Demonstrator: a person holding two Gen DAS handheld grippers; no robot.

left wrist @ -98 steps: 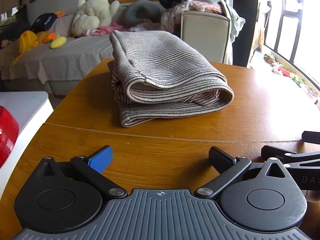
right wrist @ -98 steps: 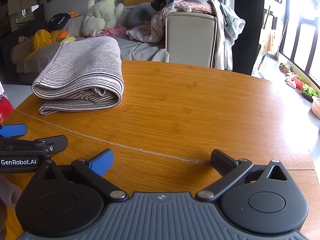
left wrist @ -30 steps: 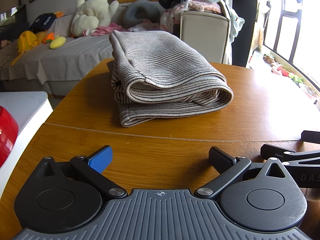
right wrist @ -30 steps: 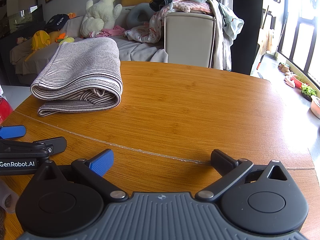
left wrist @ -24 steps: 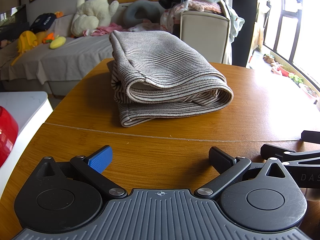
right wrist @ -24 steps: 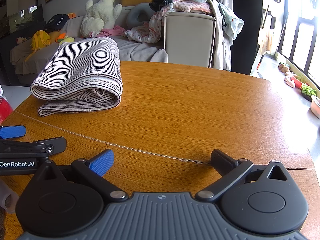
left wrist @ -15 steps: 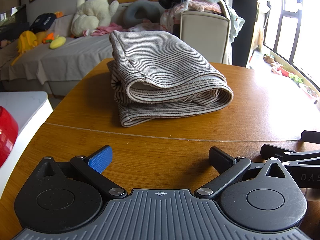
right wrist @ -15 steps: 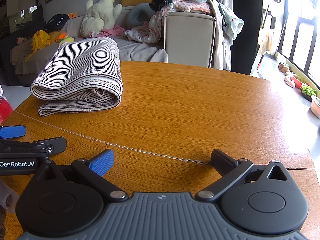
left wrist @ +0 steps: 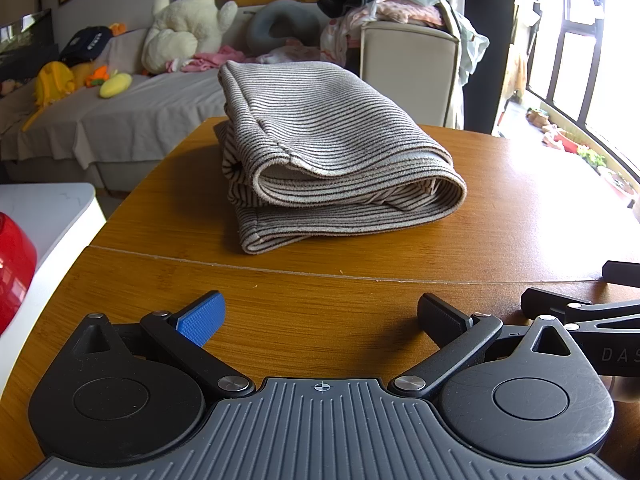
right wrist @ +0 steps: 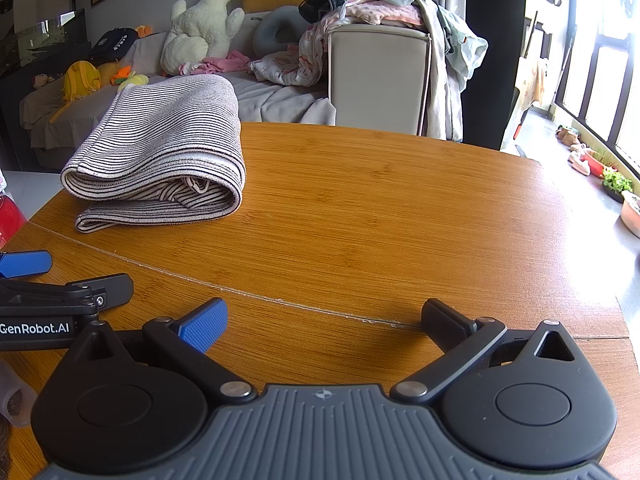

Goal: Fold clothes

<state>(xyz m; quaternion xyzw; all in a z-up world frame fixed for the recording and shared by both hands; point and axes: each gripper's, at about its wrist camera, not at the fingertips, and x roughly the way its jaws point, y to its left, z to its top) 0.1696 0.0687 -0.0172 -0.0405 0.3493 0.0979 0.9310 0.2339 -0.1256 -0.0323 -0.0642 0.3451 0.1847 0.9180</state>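
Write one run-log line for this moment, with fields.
garment: striped cloth folded on table | left hand-held gripper: open, empty | right hand-held gripper: open, empty | contact: none

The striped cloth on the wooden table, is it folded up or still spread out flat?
Folded. The striped cloth lies on the table as a compact bundle, with stacked layers and a rounded fold showing at its near edge.
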